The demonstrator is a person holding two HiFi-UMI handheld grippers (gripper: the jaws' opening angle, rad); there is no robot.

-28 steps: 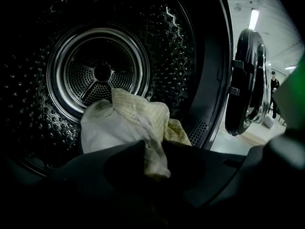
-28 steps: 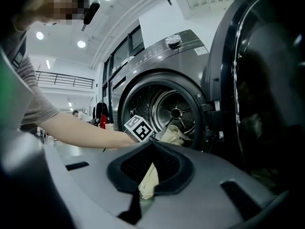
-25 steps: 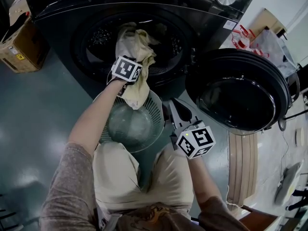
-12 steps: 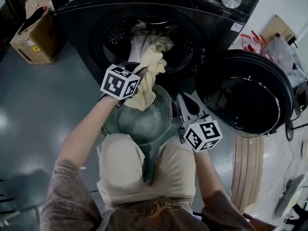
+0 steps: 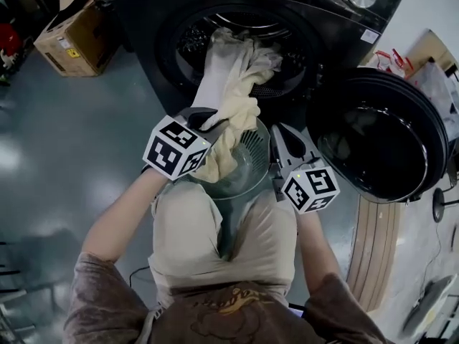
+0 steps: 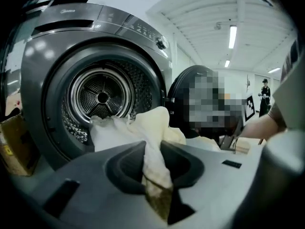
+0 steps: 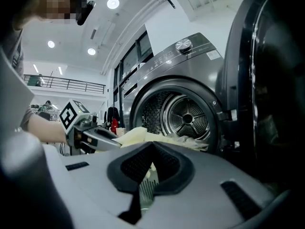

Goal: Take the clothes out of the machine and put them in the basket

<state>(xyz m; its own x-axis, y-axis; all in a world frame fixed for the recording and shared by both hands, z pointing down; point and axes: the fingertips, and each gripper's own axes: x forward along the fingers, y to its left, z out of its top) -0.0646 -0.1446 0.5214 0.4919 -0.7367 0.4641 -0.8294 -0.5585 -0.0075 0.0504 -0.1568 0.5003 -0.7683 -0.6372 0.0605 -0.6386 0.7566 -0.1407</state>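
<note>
A cream cloth [image 5: 233, 70] trails from the drum [image 5: 237, 20] of the dark front-loading machine down over the grey round basket [image 5: 252, 143] on the floor in front. My left gripper [image 5: 214, 122] is shut on the cloth's lower part, above the basket's left rim. In the left gripper view the cloth [image 6: 152, 128] is pinched between the jaws of the left gripper [image 6: 155, 149] and stretches to the drum [image 6: 100, 97]. My right gripper [image 5: 285, 138] hovers by the basket's right rim, shut and holding nothing. In the right gripper view the right gripper [image 7: 152, 147] faces the cloth [image 7: 138, 135].
The machine's round door [image 5: 380, 138] hangs open at the right, next to my right arm. A cardboard box [image 5: 75, 38] stands left of the machine. A pale wooden board [image 5: 369, 242] lies on the floor at the right. The person's knees are just behind the basket.
My left gripper has drawn back from the drum opening and risen, pulling the cloth further out over the basket. The right gripper has stayed by the basket.
</note>
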